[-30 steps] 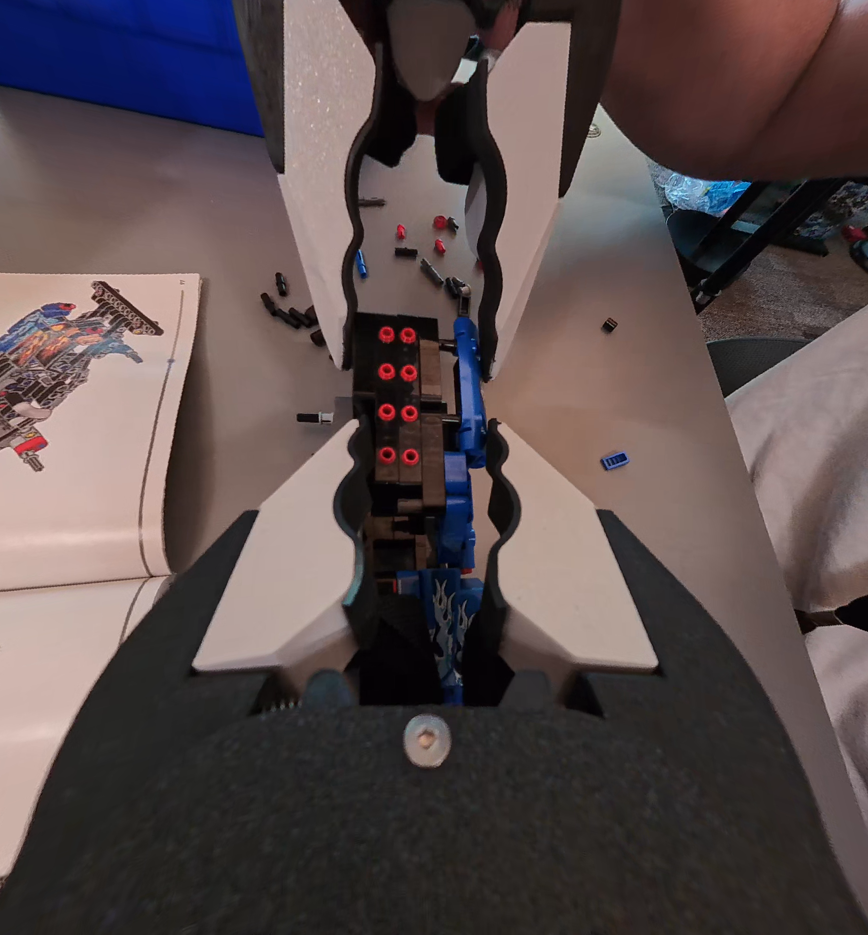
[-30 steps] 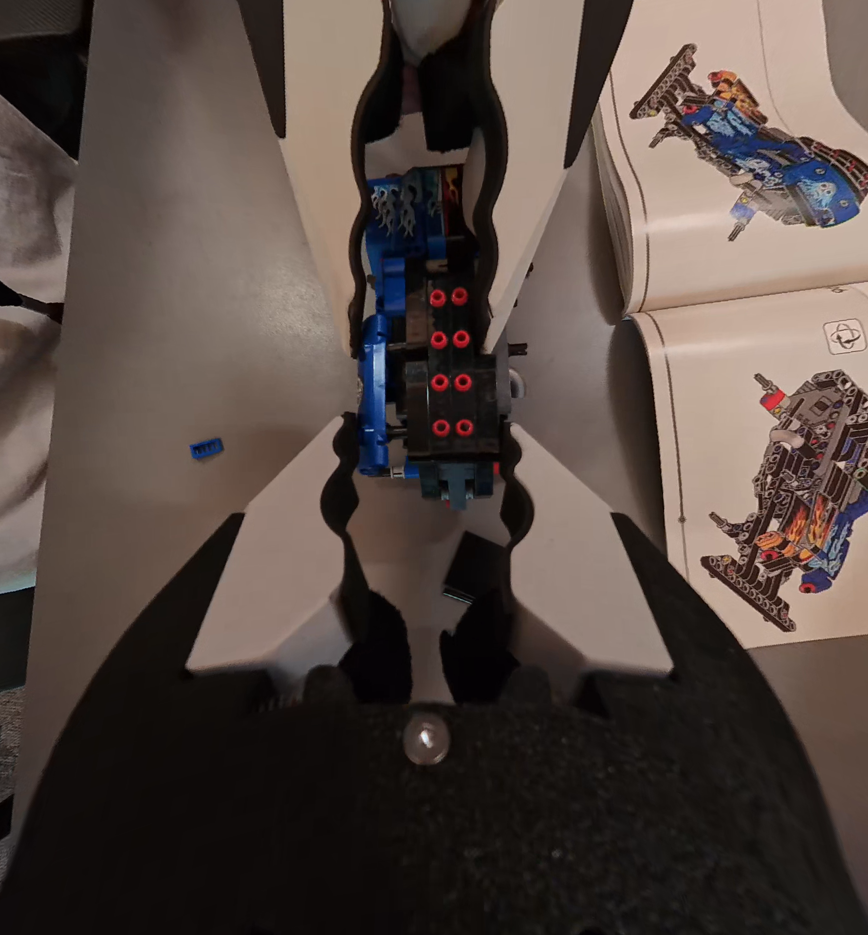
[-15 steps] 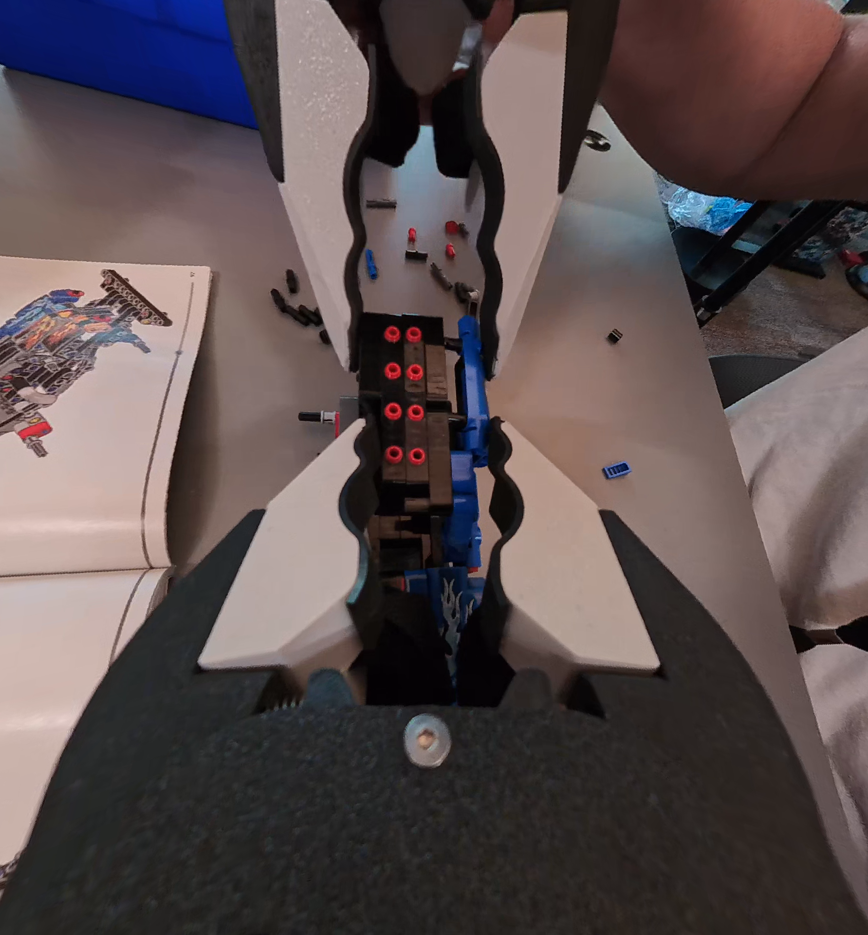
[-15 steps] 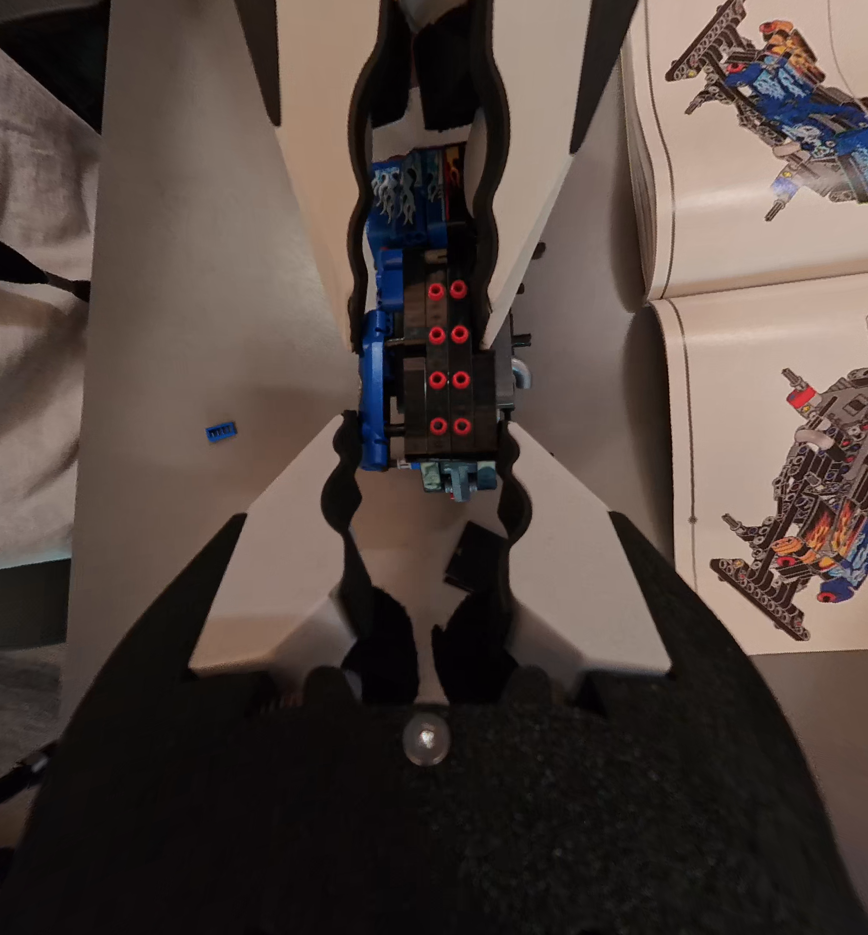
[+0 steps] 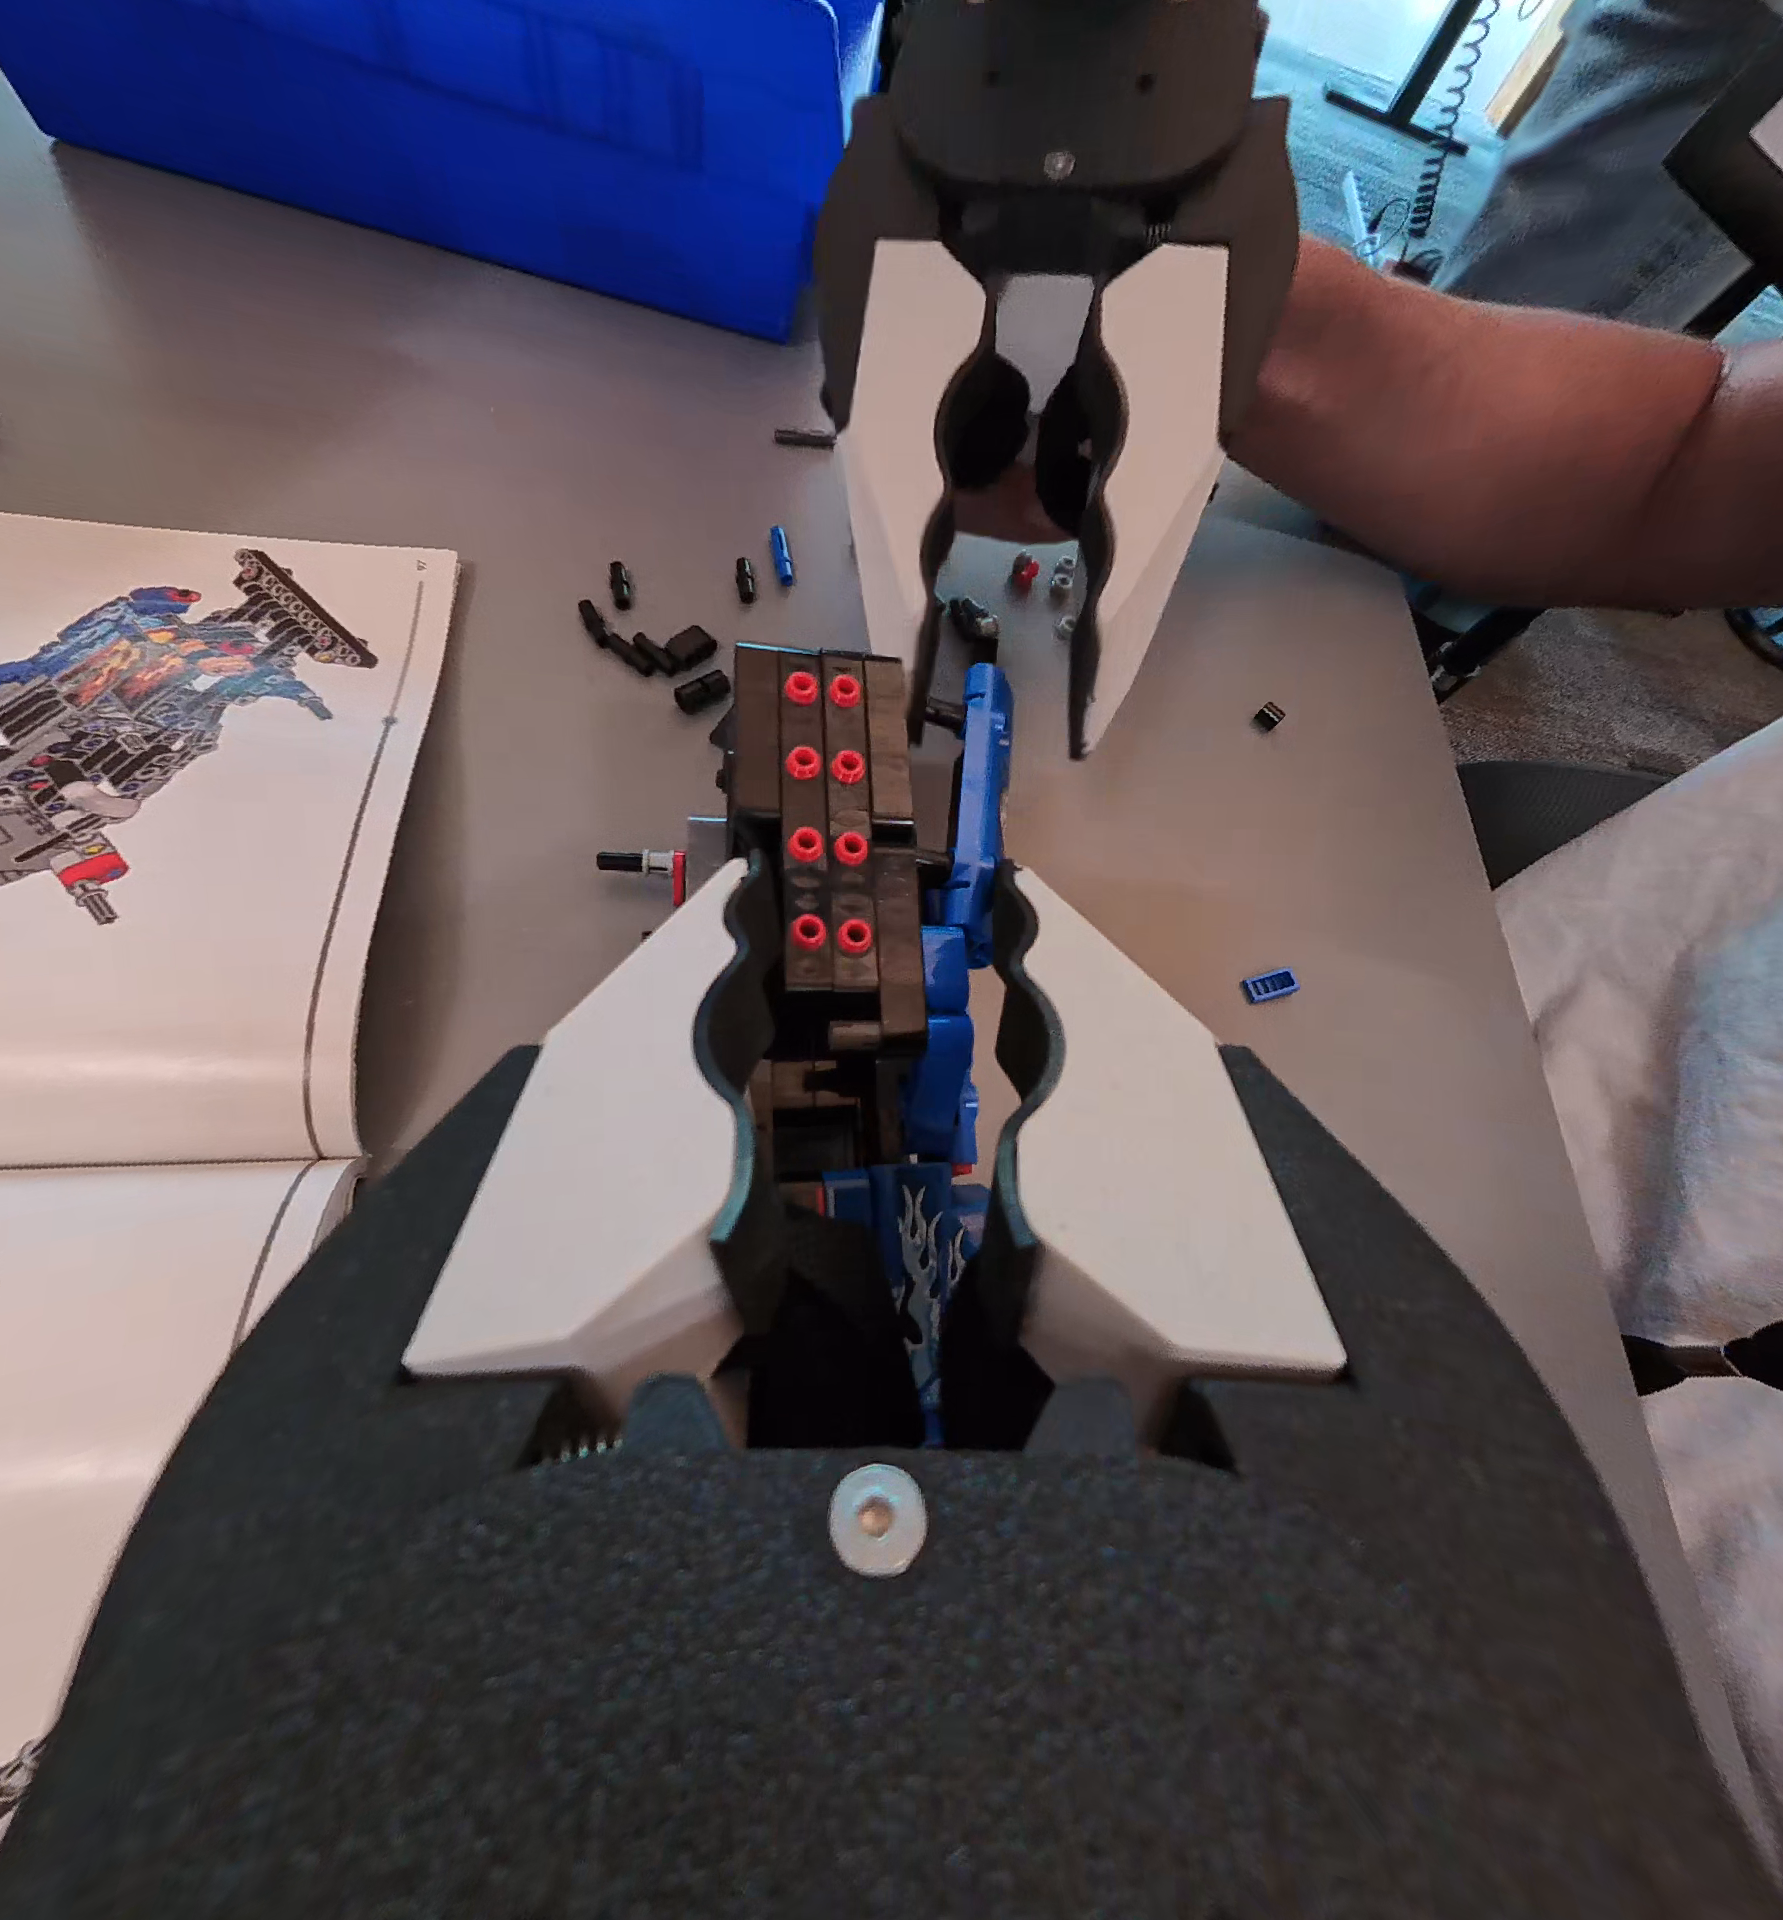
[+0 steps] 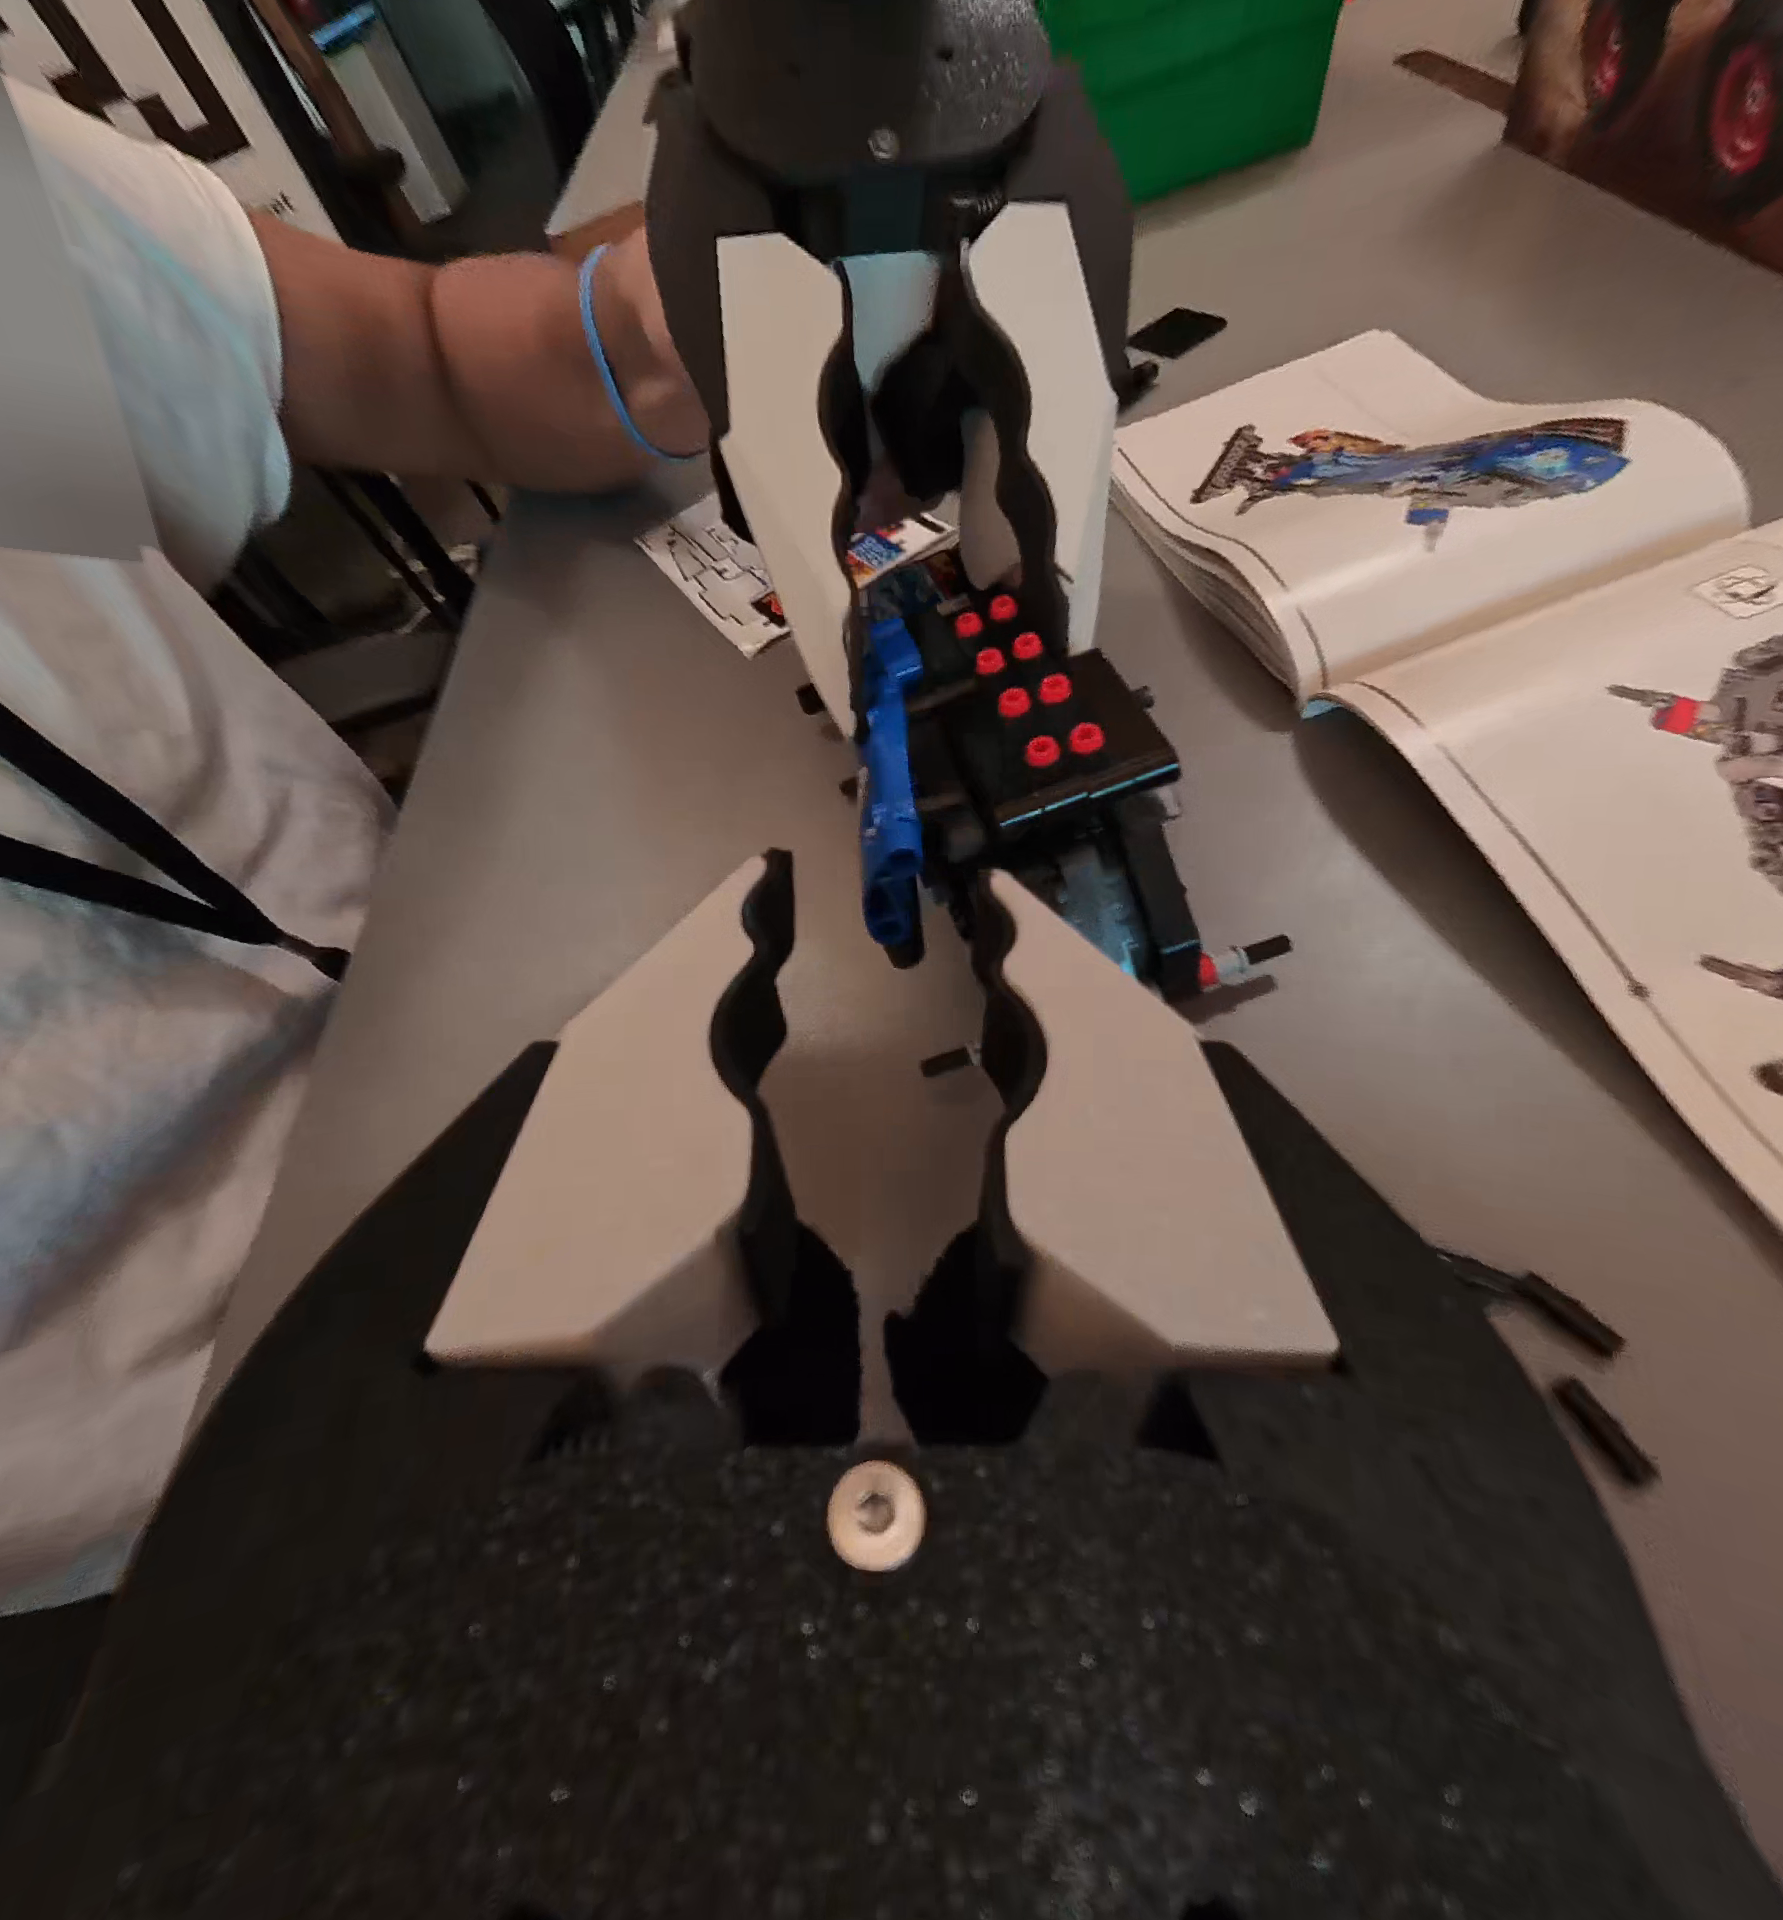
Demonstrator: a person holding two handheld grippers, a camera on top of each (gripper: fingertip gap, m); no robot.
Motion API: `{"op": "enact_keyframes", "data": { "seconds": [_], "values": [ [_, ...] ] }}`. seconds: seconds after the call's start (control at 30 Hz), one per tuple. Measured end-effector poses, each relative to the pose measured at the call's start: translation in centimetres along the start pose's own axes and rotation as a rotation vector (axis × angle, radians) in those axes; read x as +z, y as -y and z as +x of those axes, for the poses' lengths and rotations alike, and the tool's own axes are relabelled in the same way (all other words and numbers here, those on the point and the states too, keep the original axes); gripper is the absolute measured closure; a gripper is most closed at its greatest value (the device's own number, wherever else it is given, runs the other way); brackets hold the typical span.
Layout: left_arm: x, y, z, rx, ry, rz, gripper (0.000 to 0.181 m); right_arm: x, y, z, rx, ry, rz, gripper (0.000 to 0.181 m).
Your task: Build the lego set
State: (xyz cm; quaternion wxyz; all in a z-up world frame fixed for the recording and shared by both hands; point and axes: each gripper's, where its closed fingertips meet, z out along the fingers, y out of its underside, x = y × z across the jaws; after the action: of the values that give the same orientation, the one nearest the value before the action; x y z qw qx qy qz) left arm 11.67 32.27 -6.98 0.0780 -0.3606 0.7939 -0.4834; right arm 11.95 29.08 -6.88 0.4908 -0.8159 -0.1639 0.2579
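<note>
Grey table (image 5: 347,395) fills both views. Open instruction booklet (image 5: 139,831) lies at left. Mid-frame, the black-and-blue Lego vehicle (image 5: 845,883) sits clamped in the left gripper (image 5: 876,883); the right gripper (image 6: 882,873) is parted, empty, just beside the vehicle's end.

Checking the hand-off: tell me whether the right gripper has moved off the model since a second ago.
Yes. The right gripper has pulled back from the lego model it straddled, towards the blue bin; the left gripper still holds it.
</note>
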Motion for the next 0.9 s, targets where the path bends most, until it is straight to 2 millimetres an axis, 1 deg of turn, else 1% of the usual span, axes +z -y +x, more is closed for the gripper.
{"op": "enact_keyframes", "data": {
  "seconds": [0.03, 0.1, 0.13, 0.23, 0.27, 0.47, 0.6, 0.77, 0.83, 0.9],
  "values": [
    [0.0, 0.0, 0.0, 0.001, 0.0, 0.0, 0.143, 0.3, 0.0, 0.0, 0.01, 0.012, 0.002, 0.152],
    [0.0, 0.0, 0.0, 0.001, 0.0, -0.001, 0.143, 0.6, 0.0, 0.1, -0.003, 0.01, 0.011, 0.171],
    [0.0, 0.0, 0.1, 0.003, -0.002, -0.001, 0.143, 0.7, 0.1, 0.1, -0.002, 0.015, 0.018, 0.171],
    [0.0, -0.2, 0.6, 0.041, -0.036, -0.021, 0.141, 0.7, 0.0, -0.4, 0.169, 0.13, 0.009, 0.174],
    [0.0, -0.2, 0.7, 0.053, -0.043, -0.028, 0.14, 0.8, -0.1, -0.6, 0.196, 0.159, 0.003, 0.174],
    [-0.1, -0.1, 0.2, 0.035, -0.047, -0.024, 0.141, 0.8, 0.1, -0.3, 0.249, 0.184, 0.018, 0.174],
    [-0.1, -0.1, 0.0, 0.027, -0.037, -0.023, 0.142, 0.7, 0.2, 0.0, 0.225, 0.15, 0.043, 0.174],
    [0.0, -0.1, -0.2, 0.031, -0.034, -0.029, 0.143, 0.6, 0.1, 0.0, 0.236, 0.148, 0.049, 0.174],
    [0.0, -0.1, -0.1, 0.036, -0.038, -0.03, 0.143, 0.5, 0.5, -0.1, 0.254, 0.154, 0.061, 0.174],
    [0.0, -0.1, 0.0, 0.054, -0.043, -0.026, 0.143, 0.3, 1.3, -0.3, 0.32, 0.204, 0.103, 0.175]
  ]
}}
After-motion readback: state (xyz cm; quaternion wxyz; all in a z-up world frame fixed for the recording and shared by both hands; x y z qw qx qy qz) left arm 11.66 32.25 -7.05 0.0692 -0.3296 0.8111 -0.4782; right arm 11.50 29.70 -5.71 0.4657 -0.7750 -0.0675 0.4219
